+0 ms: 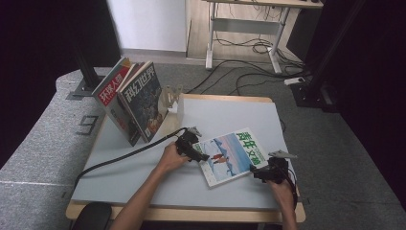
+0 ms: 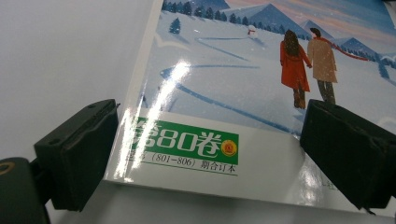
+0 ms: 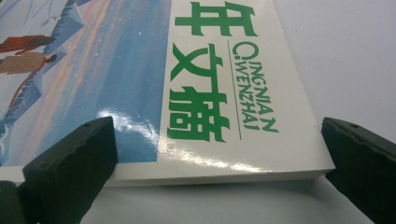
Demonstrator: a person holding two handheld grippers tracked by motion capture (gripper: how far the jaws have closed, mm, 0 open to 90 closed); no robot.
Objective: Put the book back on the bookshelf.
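Observation:
A magazine [image 1: 231,156] with a snowy cover and green title lies flat on the grey table [image 1: 143,177], right of centre. My left gripper [image 1: 200,156] is open at its left edge; the left gripper view has the magazine's [image 2: 243,93] bottom corner between the wide-apart jaws of that gripper [image 2: 208,149]. My right gripper [image 1: 257,172] is open at the magazine's near right corner. In the right gripper view the green-lettered corner of the magazine [image 3: 224,98] sits between the jaws of the right gripper [image 3: 219,163], which stand apart from it.
Two other magazines [image 1: 131,98] lean upright against a white bookstand [image 1: 173,98] at the table's back left. A black cable [image 1: 119,158] trails from the left gripper across the table. A desk frame [image 1: 249,28] and cables stand on the floor beyond.

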